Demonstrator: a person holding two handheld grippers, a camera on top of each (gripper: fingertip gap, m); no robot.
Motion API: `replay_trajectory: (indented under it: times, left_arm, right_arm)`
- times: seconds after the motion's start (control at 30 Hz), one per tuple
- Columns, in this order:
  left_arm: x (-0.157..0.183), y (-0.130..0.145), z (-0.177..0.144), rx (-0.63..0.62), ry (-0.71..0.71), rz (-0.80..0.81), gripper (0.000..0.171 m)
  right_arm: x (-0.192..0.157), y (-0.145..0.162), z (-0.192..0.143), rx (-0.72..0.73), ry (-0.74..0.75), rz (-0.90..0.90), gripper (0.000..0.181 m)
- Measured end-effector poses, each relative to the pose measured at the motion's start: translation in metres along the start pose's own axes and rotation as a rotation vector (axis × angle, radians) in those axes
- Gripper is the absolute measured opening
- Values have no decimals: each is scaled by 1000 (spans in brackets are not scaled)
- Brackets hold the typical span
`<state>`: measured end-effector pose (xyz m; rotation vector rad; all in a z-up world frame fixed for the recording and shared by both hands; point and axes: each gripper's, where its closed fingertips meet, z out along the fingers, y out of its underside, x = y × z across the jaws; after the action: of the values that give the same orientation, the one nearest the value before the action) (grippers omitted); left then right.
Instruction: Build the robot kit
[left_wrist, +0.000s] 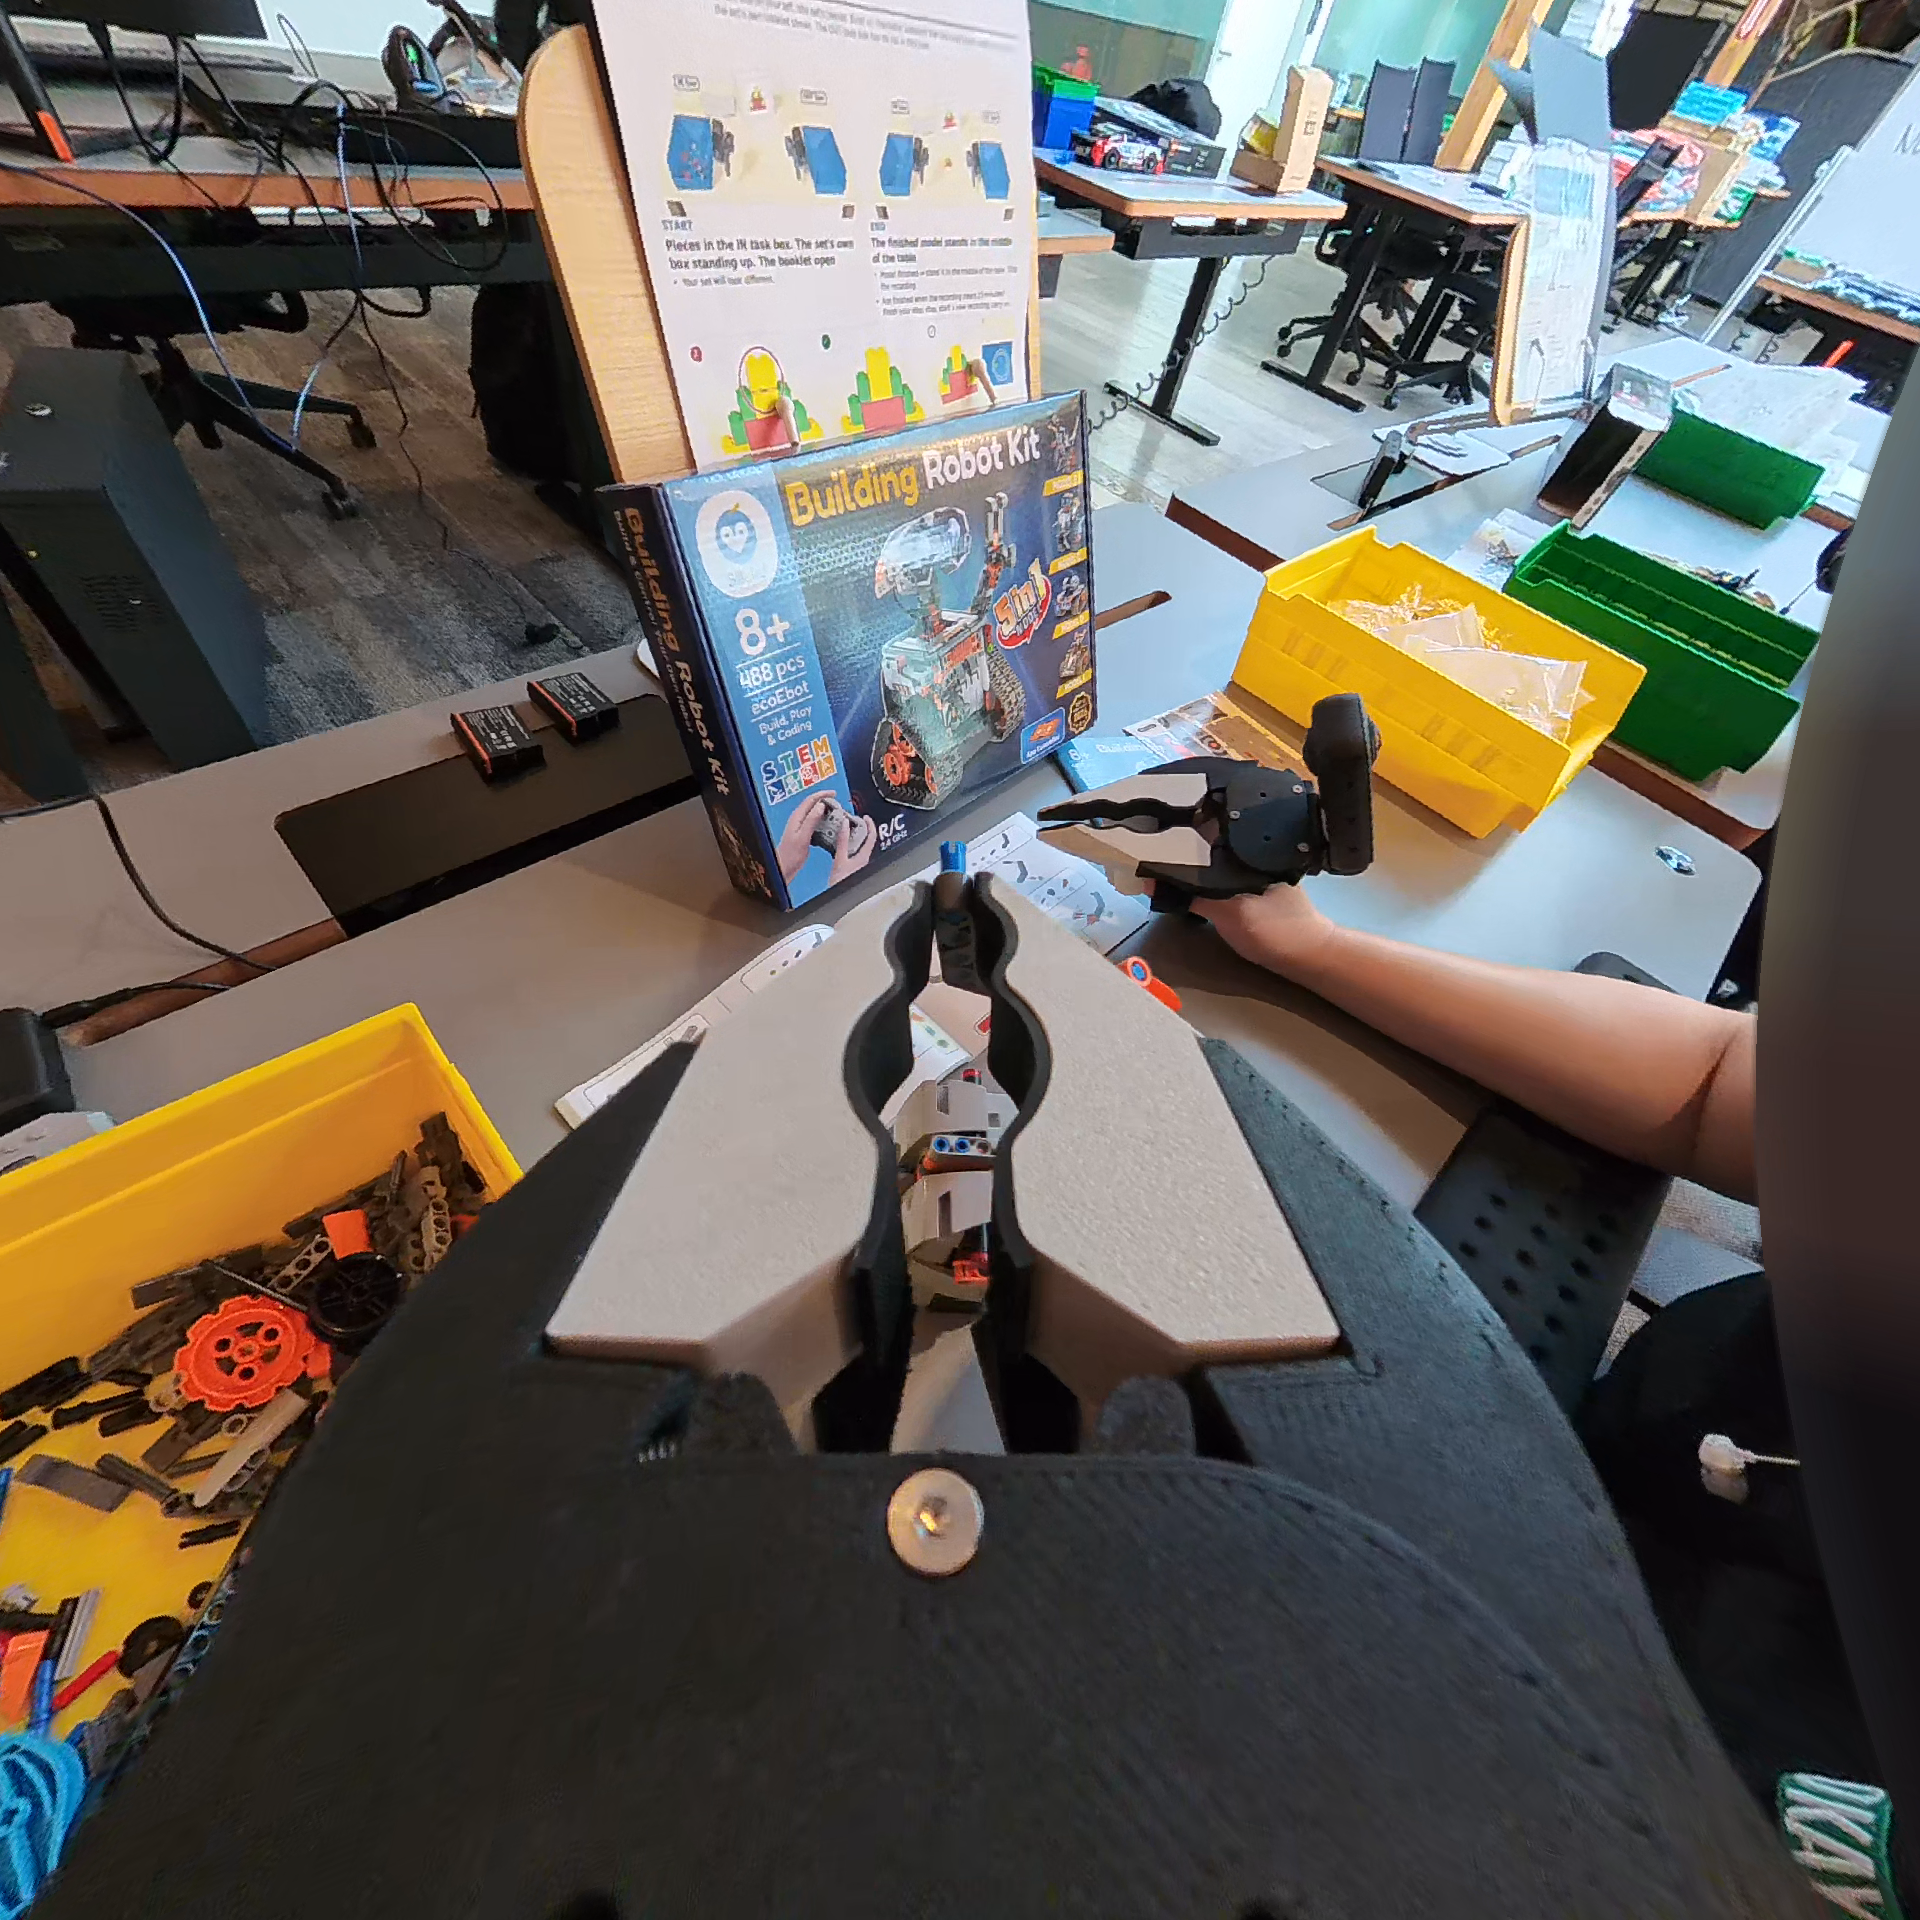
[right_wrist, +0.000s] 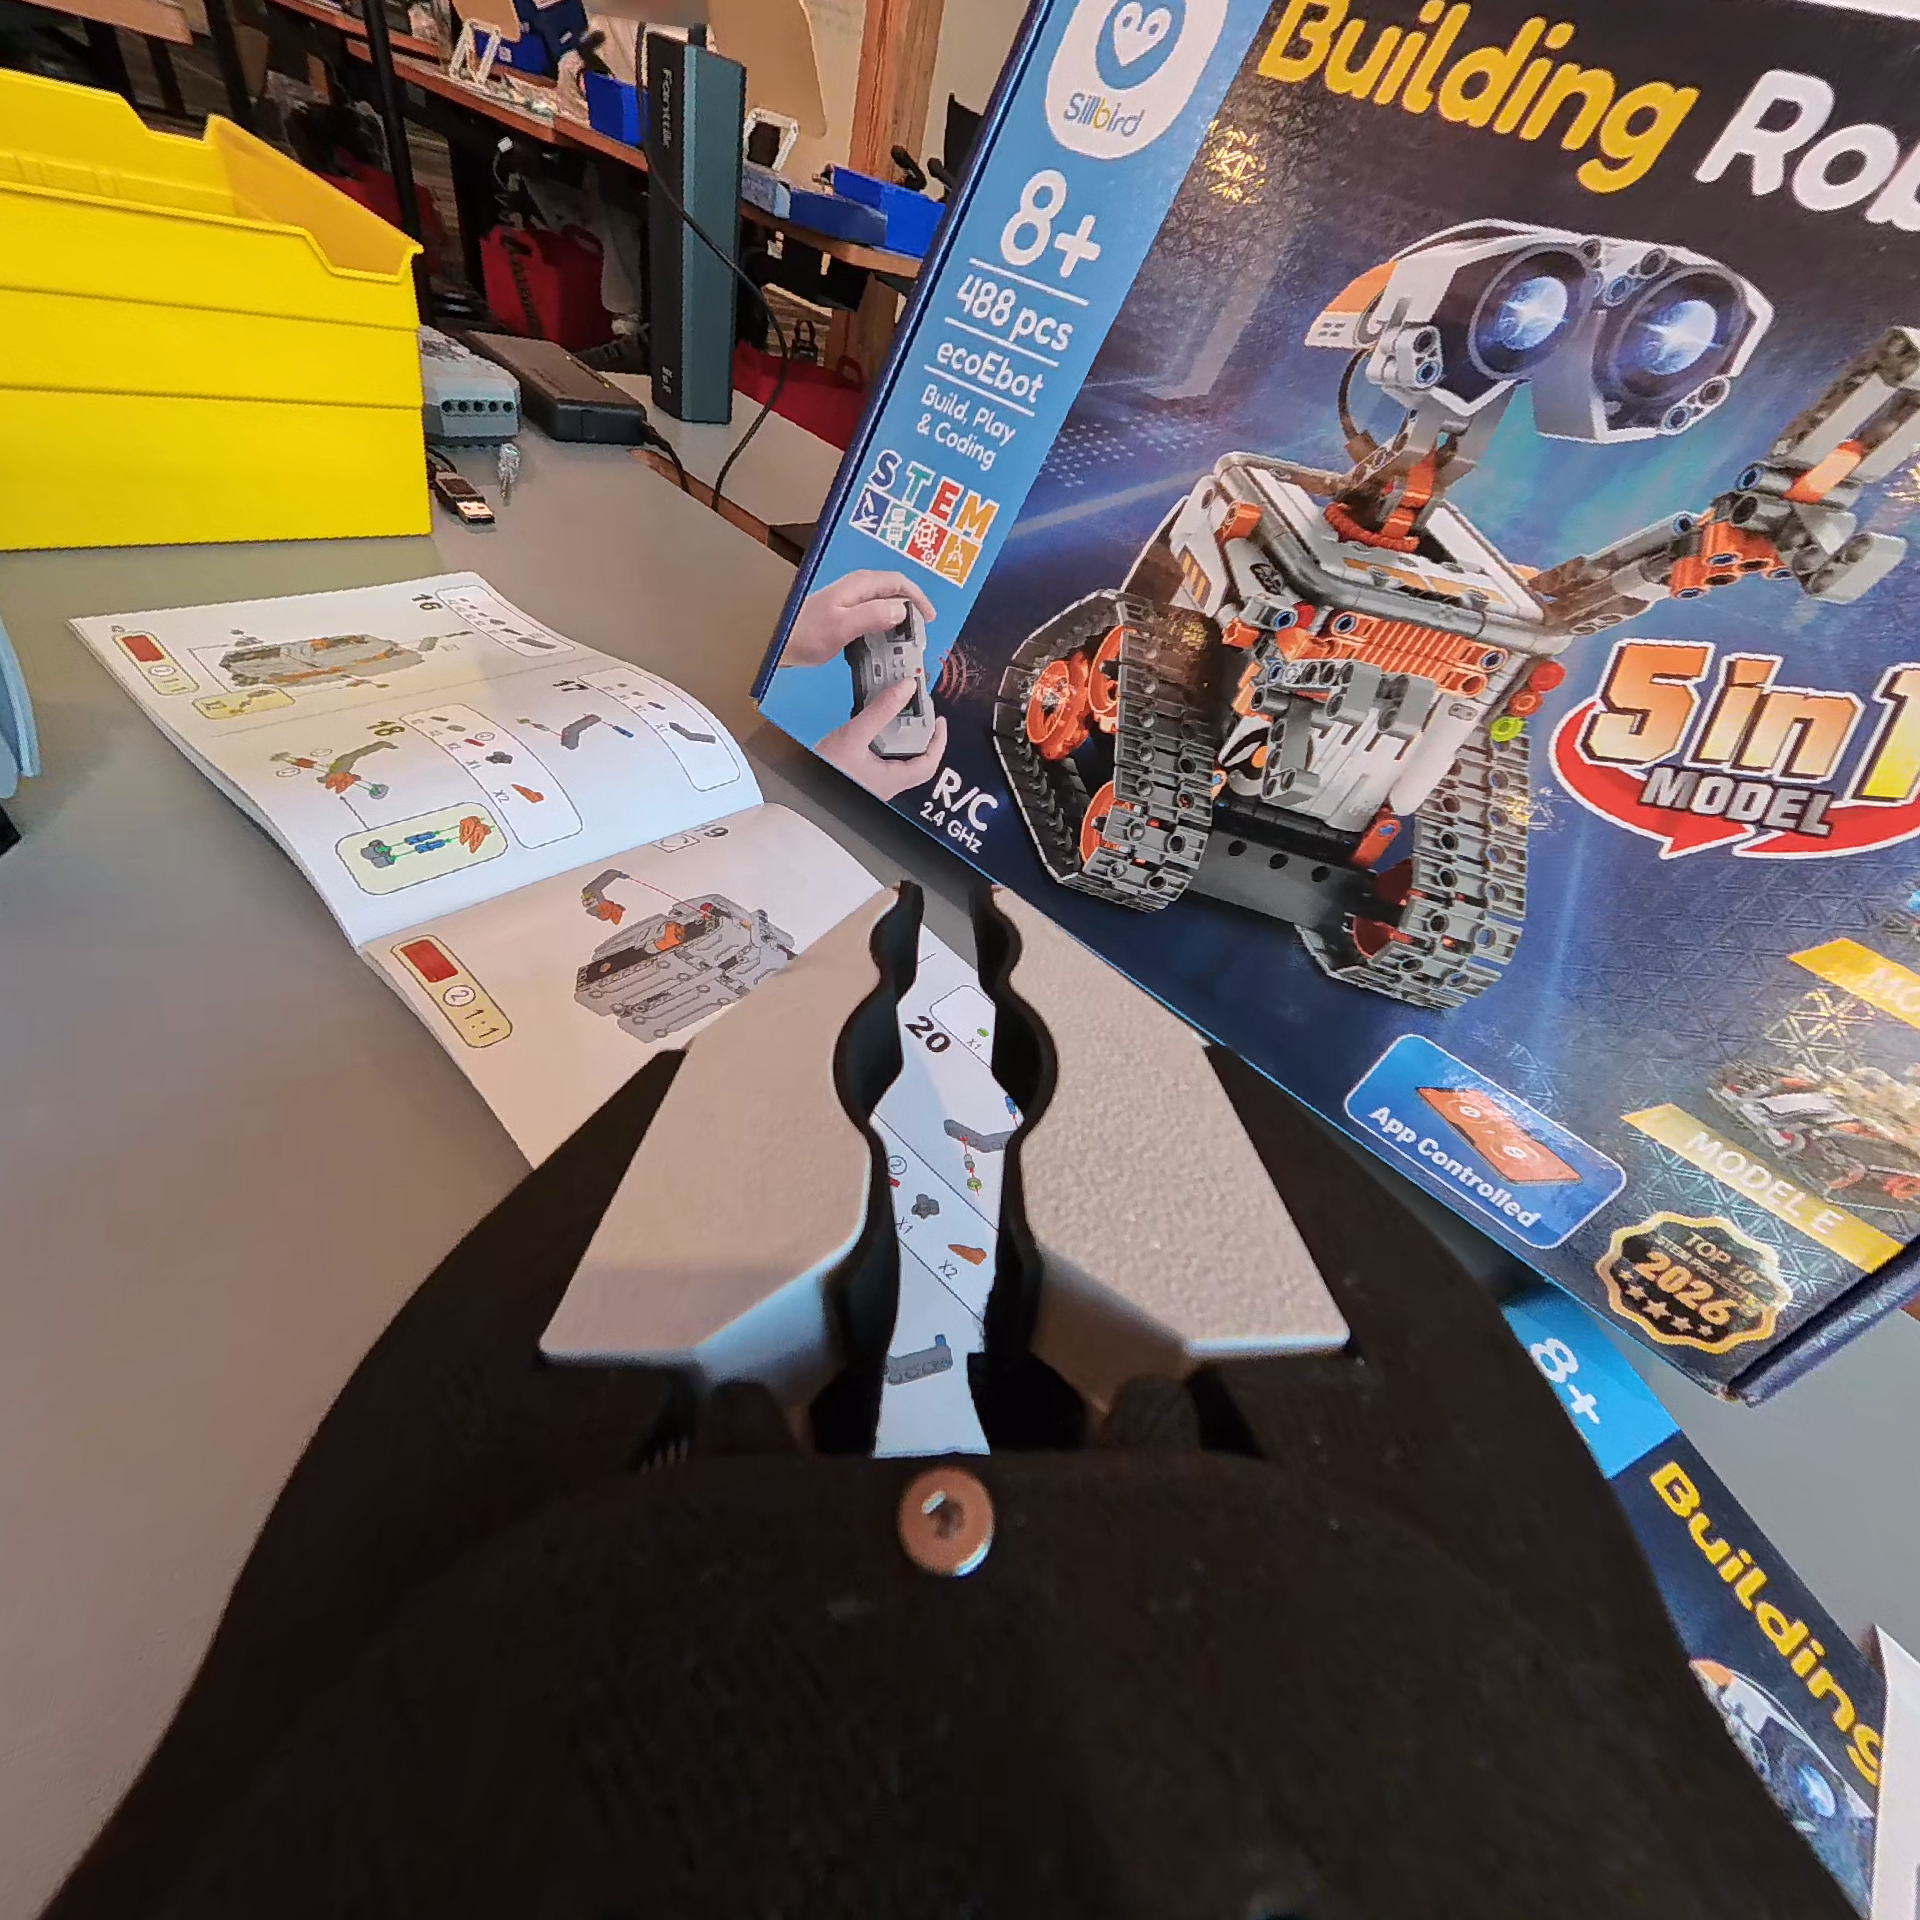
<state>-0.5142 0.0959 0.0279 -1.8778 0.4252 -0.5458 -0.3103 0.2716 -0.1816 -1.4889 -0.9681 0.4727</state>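
Observation:
My left gripper (left_wrist: 954, 888) is shut on a small dark beam (left_wrist: 954, 930) with a blue pin (left_wrist: 952, 856) sticking out past the fingertips. It is held above the table, and a grey partly built model (left_wrist: 951, 1127) shows through the gap below. My right gripper (right_wrist: 945, 899) is empty, its jaws a narrow gap apart. It hovers over the open instruction booklet (right_wrist: 436, 748), close to the upright kit box (right_wrist: 1351, 623). The left wrist view shows the right gripper (left_wrist: 1044, 823) held in a hand, right of the kit box (left_wrist: 883, 644).
A yellow bin (left_wrist: 260, 1060) of loose black, grey and orange parts sits at the left. Another yellow bin (left_wrist: 1434, 665) with plastic bags and green bins (left_wrist: 1662, 644) stand at the right. An orange piece (left_wrist: 1148, 977) lies on the table. Two black batteries (left_wrist: 535, 717) lie behind. The gap from one gripper's tips to the other's is roughly 35 cm.

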Motion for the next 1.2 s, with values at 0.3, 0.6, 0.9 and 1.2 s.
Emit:
replay_trajectory:
  times: [0.3,0.6,0.9,1.2]
  left_arm:
    - [25,16,-12,39,112,-123,5]
    - [64,94,-34,-26,138,-287,5]
    - [77,135,-33,-14,167,-305,6]
    - [70,156,-16,7,111,-254,5]
  right_arm:
    - [-17,-21,-34,88,-25,-9,7]
    - [-13,-10,-25,45,-46,98,8]
    - [-11,-2,-25,24,-25,81,8]
    - [-26,5,-18,-39,-39,-51,7]
